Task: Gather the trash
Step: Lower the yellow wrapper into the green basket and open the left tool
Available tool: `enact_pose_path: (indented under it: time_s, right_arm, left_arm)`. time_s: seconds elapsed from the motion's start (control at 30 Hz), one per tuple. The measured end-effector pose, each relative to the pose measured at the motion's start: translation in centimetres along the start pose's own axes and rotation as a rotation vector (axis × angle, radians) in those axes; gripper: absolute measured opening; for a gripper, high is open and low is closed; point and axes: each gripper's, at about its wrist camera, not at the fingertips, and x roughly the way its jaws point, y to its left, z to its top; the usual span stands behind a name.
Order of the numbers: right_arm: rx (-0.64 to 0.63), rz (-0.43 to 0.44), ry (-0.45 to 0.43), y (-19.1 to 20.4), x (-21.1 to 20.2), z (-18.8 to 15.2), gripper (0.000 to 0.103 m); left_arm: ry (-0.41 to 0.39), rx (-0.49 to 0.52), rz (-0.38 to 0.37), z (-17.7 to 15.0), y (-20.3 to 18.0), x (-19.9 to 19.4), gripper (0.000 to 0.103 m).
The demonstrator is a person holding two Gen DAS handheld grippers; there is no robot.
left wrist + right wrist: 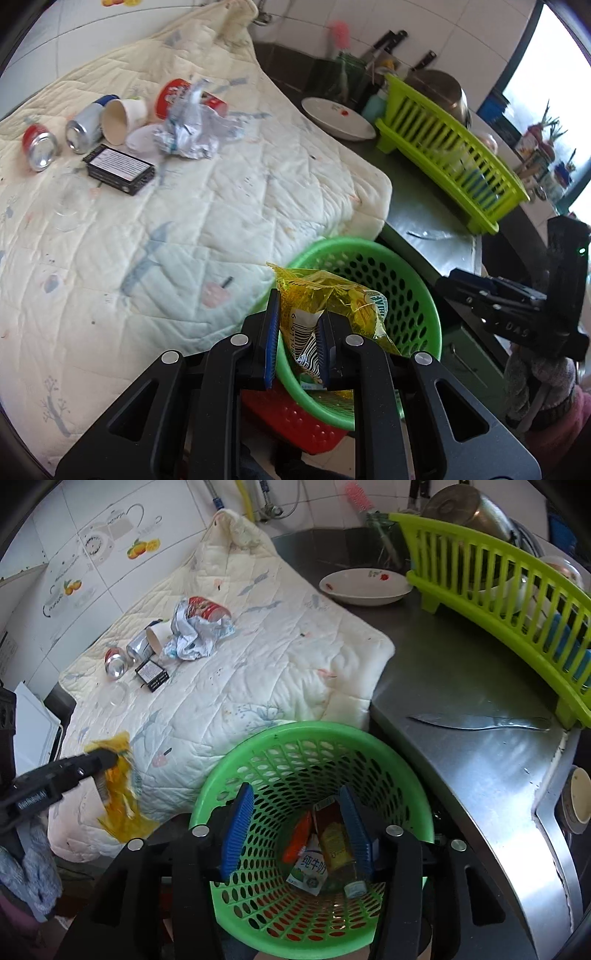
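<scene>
My left gripper (297, 325) is shut on a yellow plastic wrapper (325, 295) and holds it at the near rim of the green perforated basket (406, 280). The same wrapper (118, 786) shows in the right wrist view, left of the basket (280, 734). My right gripper (295, 823) is open above the basket's mouth, holding nothing. A milk carton (308, 871), an orange packet (297, 834) and a small bottle (336, 845) lie in the basket. On the quilted cloth (221, 206) lie two cans (40, 147), a paper cup (120, 120), a red cup (173, 92), crumpled foil (192, 133) and a black box (120, 168).
A green dish rack (495, 587) with dishes stands on the steel counter (461, 768) at right. A white plate (364, 587) sits behind it and a knife (480, 722) lies near the rack. A clear glass (68, 203) lies on the cloth. A red basket (295, 417) is under the green one.
</scene>
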Motion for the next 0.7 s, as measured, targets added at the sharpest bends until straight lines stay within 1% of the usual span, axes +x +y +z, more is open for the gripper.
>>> enact_pose_path:
  time_s: [0.07,0.17,0.23,0.27,0.33,0.37,0.4,0.5,0.6,0.7]
  right_arm:
    - [0.017,0.002,-0.014,-0.4,-0.7,-0.2,0.05]
    - [0.025,-0.012,-0.037,-0.8,-1.7,-0.4,0.053]
    - [0.03,-0.016,-0.047,-1.2,-2.3,-0.8,0.054]
    - [0.035,-0.025,-0.05,-1.4,-2.5,-1.0,0.054]
    - [0.051,-0.029,-0.048,-1.9,-2.7,-1.4,0.054]
    - [0.057,-0.031,-0.047,-2.1,-2.8,-1.6,0.054]
    - [0.062,-0.04,-0.052,-2.3,-2.9,-1.9,0.054]
    - [0.091,-0.034,-0.07,-3.1,-3.3,-2.6,0.054]
    - [0.132,-0.025,-0.079,-4.0,-3.6,-3.6,0.055]
    - [0.14,-0.034,-0.081,-4.3,-3.9,-4.6,0.055]
  left_arm:
    - [0.03,0.006,-0.023,-0.2,-0.6,1.0,0.017]
    - [0.084,0.013,-0.025,-0.5,-1.4,2.9,0.018]
    - [0.102,0.03,-0.016,-0.8,-2.2,3.9,0.019]
    - [0.107,0.045,-0.016,-1.1,-2.6,4.2,0.021]
    - [0.122,0.074,0.003,-1.4,-3.3,5.1,0.029]
    - [0.135,0.076,-0.003,-1.5,-3.5,5.6,0.035]
    - [0.153,0.079,-0.005,-1.7,-3.8,6.1,0.037]
    - [0.184,0.092,-0.01,-2.0,-4.5,6.9,0.037]
    - [0.188,0.104,-0.006,-2.1,-5.2,7.1,0.037]
    - [0.183,0.091,0.002,-2.1,-5.5,7.0,0.037]
